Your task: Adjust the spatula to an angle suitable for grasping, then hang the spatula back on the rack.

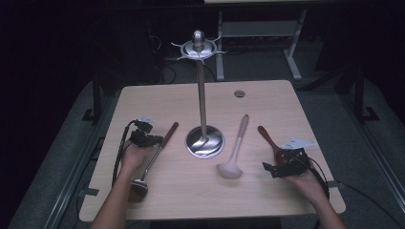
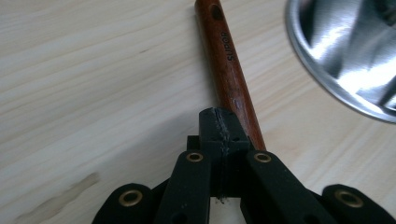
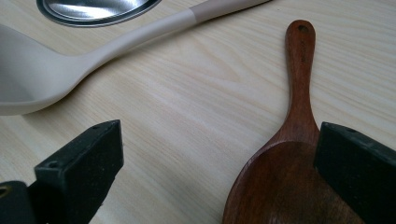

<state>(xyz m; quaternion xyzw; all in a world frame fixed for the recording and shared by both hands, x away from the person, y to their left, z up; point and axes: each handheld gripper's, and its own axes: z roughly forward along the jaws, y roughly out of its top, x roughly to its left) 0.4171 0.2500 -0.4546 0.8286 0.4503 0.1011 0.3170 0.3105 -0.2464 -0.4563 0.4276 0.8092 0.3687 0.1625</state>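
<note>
Ladle (image 2: 229, 70) handle partly behind shut fingers (image 2: 212, 128)

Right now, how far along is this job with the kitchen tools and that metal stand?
Barely begun. Nothing hangs on the stand's hooks; all three utensils lie on the table. In hand: the left gripper, jaws shut, sits at the ladle's brown handle without holding it, and the right gripper, jaws open, hovers over the wooden spoon. Left, probably: hanging these and the beige ladle.
</note>
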